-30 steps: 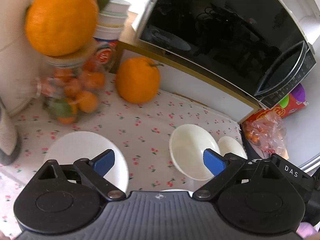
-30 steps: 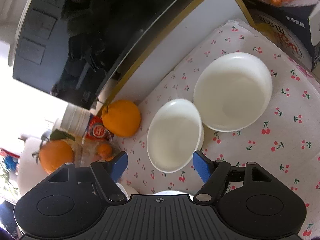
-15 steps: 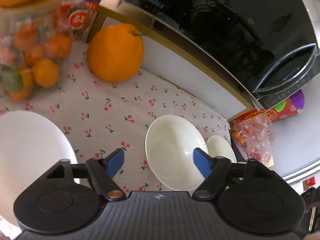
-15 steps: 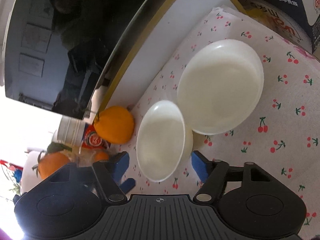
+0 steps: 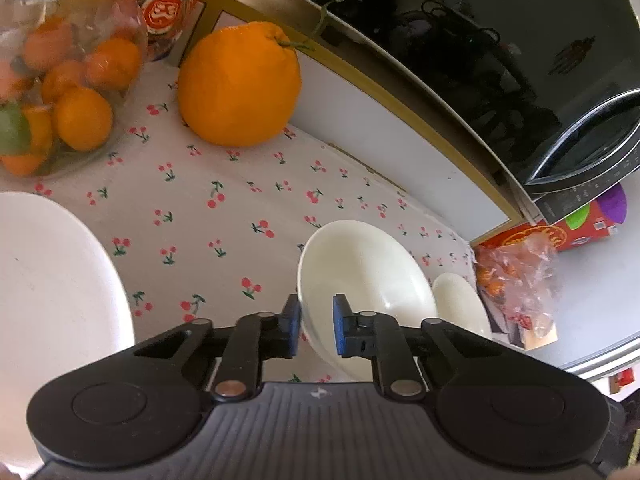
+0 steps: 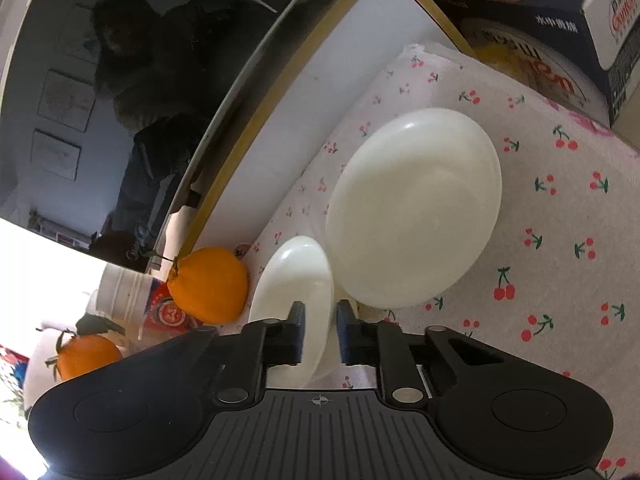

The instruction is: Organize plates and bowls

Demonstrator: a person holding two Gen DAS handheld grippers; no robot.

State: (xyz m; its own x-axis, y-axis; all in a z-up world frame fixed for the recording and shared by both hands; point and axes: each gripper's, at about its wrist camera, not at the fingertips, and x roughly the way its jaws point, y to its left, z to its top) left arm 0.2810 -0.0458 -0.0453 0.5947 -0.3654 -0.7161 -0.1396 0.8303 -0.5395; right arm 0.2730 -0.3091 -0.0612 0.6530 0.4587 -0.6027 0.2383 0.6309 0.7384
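Observation:
A white bowl [image 5: 368, 276] stands on the cherry-print cloth [image 5: 200, 208]. My left gripper [image 5: 316, 328] is shut on its near left rim, one pad inside and one outside. In the right wrist view what looks like the same bowl [image 6: 296, 276] has its right rim between the pads of my right gripper [image 6: 320, 332], whose jaws are closing onto it. A shallow white dish [image 6: 416, 208] sits just beyond the bowl, touching or nearly touching it, and shows small in the left wrist view as the dish [image 5: 460, 304]. A large white plate [image 5: 52, 288] lies at the left.
A big orange [image 5: 240, 84] and a glass jar of small oranges [image 5: 60, 92] stand at the back left. The black microwave [image 5: 480, 60] on its white shelf runs along the back. A snack bag [image 5: 516, 280] and a carton [image 6: 560, 20] sit at the cloth's right end.
Both grippers came down toward the bowl and went from wide open to closed on its rim, the left on the left side, the right on the right side.

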